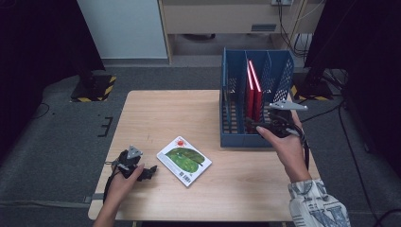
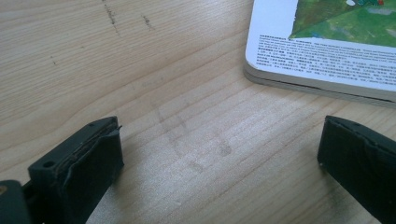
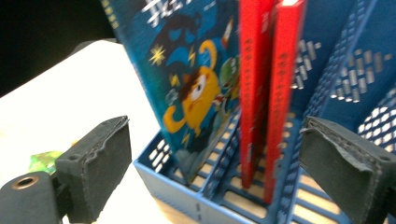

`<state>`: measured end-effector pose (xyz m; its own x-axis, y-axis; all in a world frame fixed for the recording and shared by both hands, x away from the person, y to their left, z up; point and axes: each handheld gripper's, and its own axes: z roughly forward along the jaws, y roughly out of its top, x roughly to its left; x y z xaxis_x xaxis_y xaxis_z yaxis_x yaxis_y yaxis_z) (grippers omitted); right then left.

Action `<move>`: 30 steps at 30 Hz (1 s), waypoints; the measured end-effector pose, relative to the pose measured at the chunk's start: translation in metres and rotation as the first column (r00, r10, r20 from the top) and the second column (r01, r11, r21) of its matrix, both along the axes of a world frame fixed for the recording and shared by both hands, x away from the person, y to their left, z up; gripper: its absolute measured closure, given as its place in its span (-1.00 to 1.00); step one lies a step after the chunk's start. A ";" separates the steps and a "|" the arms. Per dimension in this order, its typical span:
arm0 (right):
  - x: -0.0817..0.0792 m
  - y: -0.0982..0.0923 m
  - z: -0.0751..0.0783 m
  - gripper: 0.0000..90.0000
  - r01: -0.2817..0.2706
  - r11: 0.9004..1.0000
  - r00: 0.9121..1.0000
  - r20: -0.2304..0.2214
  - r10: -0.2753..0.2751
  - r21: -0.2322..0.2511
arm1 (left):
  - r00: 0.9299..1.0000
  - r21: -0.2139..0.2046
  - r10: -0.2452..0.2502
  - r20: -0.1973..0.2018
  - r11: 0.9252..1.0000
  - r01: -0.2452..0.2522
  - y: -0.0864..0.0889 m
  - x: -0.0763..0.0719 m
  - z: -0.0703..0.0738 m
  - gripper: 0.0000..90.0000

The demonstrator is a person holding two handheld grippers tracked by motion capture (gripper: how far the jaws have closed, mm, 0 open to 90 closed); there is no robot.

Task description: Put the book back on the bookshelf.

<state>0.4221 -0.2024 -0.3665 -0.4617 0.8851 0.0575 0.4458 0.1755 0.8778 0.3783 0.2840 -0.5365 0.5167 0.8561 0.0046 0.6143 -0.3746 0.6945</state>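
Note:
A picture book (image 1: pixel 184 160) with a green leaf on its white cover lies flat on the wooden table (image 1: pixel 156 113). My left gripper (image 1: pixel 150 172) rests on the table just left of it, jaws wide open over bare wood; the book's corner (image 2: pixel 322 46) lies beyond its right jaw. A blue slotted file rack (image 1: pixel 236 139) stands at the table's right. Two red books (image 1: pixel 254 92) stand upright in it. My right gripper (image 1: pixel 255 126) hovers at the rack's front, open. Between its jaws (image 3: pixel 219 158) I look at the red books (image 3: pixel 268 93) and a blue cartoon-covered book (image 3: pixel 196 93) one slot over.
The rack's (image 3: pixel 168 186) rightmost slots hold nothing that I can see. Dark stands and cables (image 1: pixel 326 85) sit on the grey floor around the table. A black-and-yellow striped base (image 1: pixel 94 87) stands off the table's far left corner.

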 end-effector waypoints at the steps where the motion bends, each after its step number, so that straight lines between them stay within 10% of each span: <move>1: -0.002 0.002 -0.002 -0.77 -0.003 1.000 1.000 0.001 0.003 0.001 | 1.000 0.000 0.000 0.000 1.000 0.000 0.000 0.000 0.000 -1.00; 30: -0.035 0.060 -0.050 -0.78 -0.214 0.976 0.975 -0.057 0.216 0.042 | 1.000 -0.001 -0.009 -0.003 1.000 0.009 0.000 0.003 0.000 -1.00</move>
<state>0.3876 -0.1427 -0.4161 -0.6359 0.7623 0.1207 0.4534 0.2424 0.8577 0.3813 0.2843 -0.5363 0.5243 0.8515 0.0025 0.6128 -0.3793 0.6932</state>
